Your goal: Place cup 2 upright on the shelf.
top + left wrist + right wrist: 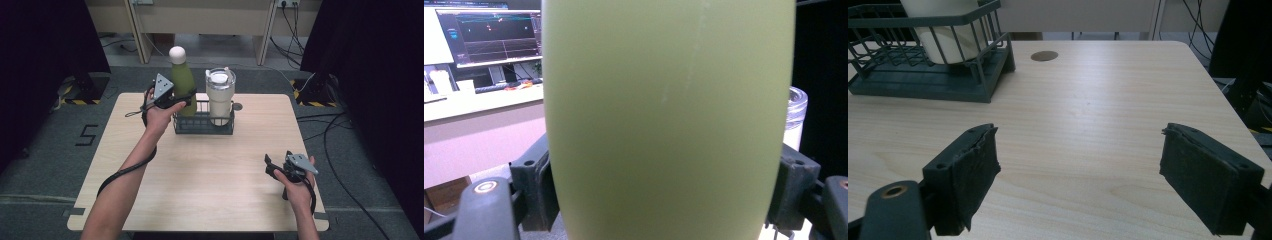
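Left gripper (pixel 186 101) clamped on green bottle (pixel 183 82) mid-body, in wire basket (pixel 203 125) at table's far edge; smooth, slippery, likely heavy. Right gripper (pixel 270 166) jaws apart, empty.

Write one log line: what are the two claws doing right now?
left claw: shut on tall green metal bottle in dark wire basket | right claw: open, empty, above pale wooden table
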The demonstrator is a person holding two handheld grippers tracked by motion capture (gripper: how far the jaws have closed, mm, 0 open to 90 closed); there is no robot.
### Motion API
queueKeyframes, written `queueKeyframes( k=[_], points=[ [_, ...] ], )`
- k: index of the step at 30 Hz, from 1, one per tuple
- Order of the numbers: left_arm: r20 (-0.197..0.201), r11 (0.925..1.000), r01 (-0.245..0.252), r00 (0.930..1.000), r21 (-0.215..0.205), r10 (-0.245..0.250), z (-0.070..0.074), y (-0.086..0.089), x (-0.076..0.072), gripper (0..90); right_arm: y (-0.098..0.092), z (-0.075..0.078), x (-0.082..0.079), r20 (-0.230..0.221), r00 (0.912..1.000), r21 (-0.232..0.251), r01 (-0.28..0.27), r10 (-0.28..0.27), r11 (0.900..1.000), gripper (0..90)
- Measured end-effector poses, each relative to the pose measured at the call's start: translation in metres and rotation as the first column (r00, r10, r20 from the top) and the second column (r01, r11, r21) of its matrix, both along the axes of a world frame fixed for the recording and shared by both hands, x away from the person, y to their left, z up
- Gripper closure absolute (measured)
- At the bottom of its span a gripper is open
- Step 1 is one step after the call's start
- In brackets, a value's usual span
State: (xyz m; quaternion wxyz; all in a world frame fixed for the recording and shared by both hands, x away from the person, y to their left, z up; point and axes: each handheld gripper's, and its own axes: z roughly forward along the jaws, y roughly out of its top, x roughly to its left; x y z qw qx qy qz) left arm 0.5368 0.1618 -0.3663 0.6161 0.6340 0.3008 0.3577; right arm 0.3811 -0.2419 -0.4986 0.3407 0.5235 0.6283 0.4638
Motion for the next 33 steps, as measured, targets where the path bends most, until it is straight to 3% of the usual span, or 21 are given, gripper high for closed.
queueKeyframes(
  k=[9,13,33],
  points=[
    [0.001,0.9999,-0.013,0.9999,0.006,0.013,0.0,-0.003,0.009,20.2,0.0,-0.001,0.0,-0.001,1.0,0.0,0.0,0.0,1.0,15.5],
    [-0.026,0.9998,-0.017,0.9995,-0.005,0.017,-0.005,-0.006,0.014,20.2,0.0,-0.001,0.0,0.0,1.0,0.0,-0.002,0.002,1.0,15.5],
    [-0.071,0.9986,-0.051,0.9961,0.013,0.052,-0.022,-0.011,0.035,20.2,0.0,-0.003,0.001,-0.007,0.9999,0.0,-0.007,0.007,1.0,15.4]
  ],
)
